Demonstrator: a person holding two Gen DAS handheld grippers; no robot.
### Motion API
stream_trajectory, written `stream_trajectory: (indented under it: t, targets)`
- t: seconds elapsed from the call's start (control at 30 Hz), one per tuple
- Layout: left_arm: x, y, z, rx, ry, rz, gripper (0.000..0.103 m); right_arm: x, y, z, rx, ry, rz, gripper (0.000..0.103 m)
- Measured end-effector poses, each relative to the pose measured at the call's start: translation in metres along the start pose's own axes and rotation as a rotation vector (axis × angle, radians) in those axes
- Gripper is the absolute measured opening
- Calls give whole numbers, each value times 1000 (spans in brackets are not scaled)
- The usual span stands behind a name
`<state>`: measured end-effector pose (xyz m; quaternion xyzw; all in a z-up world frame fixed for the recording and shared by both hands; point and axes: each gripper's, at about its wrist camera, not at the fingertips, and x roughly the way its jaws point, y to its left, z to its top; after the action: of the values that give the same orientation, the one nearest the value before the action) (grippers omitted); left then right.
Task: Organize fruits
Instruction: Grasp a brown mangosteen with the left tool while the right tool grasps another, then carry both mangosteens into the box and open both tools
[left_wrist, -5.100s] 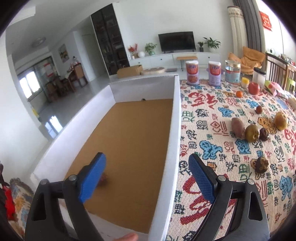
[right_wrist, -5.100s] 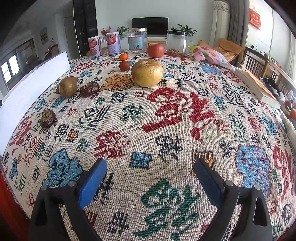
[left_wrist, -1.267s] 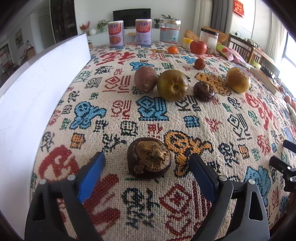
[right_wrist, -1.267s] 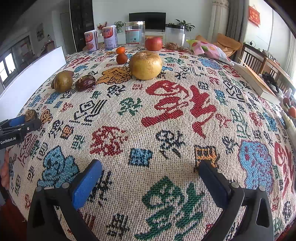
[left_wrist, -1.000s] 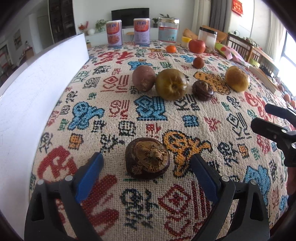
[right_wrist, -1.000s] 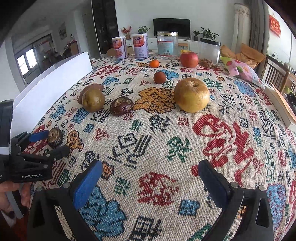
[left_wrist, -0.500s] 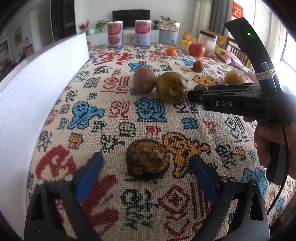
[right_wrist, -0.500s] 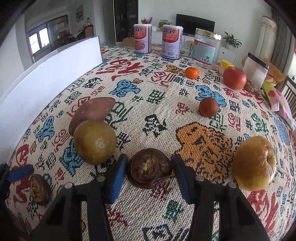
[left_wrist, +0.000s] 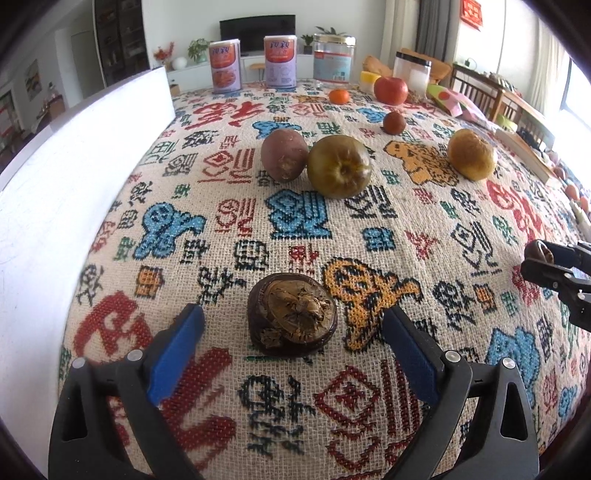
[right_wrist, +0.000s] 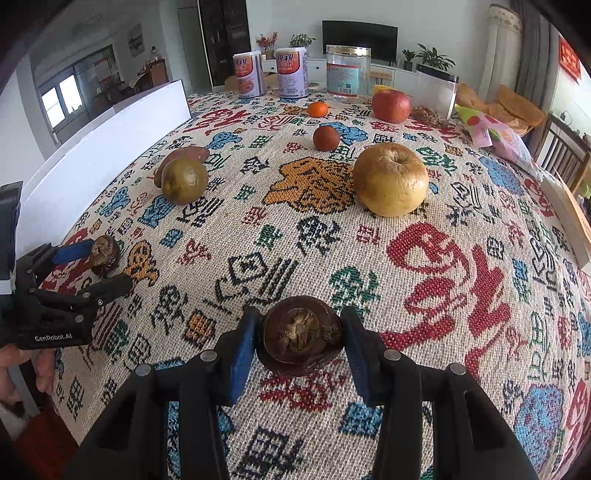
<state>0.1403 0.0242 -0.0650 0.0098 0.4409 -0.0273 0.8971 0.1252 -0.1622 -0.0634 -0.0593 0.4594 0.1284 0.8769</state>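
A dark brown mangosteen (left_wrist: 293, 325) lies on the patterned tablecloth (left_wrist: 295, 229). My left gripper (left_wrist: 291, 312) stands open around it, blue pads apart from the fruit on both sides. A second dark mangosteen (right_wrist: 301, 338) sits between the pads of my right gripper (right_wrist: 299, 317), which is shut on it. In the left wrist view the right gripper (left_wrist: 530, 256) shows at the right edge with that fruit. The right wrist view has the left gripper (right_wrist: 107, 264) at the far left, a hand behind it.
A white box wall (left_wrist: 74, 166) runs along the left. Mid-table lie a purple sweet potato (left_wrist: 284, 155), a green-brown fruit (left_wrist: 339, 166) and a wrinkled yellow apple (right_wrist: 390, 179). Farther back are a small brown fruit (right_wrist: 326, 137), an orange (right_wrist: 317, 109), a red apple (right_wrist: 390, 105), cans and jars.
My right gripper went from open to shut on the mangosteen beside the green-brown fruit and pulled back to the right with it. The left gripper stayed open around its own fruit.
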Motion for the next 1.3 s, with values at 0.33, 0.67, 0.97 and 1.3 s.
stream_trajectory:
  t: [0.33, 0.67, 0.97, 1.3]
  targets:
    - [-6, 7, -1, 40, 11, -164, 102, -5, -6, -33, 59, -51, -48, 87]
    - [-16, 1, -8, 74, -22, -179, 93, -9, -14, -36, 106, -81, 12, 89]
    - [-7, 7, 0, 51, -56, -62, 43, -16, -17, -38, 134, -87, 95, 85]
    - [-96, 50, 14, -211, -91, -312, 43, -29, 16, -14, 78, -43, 69, 45]
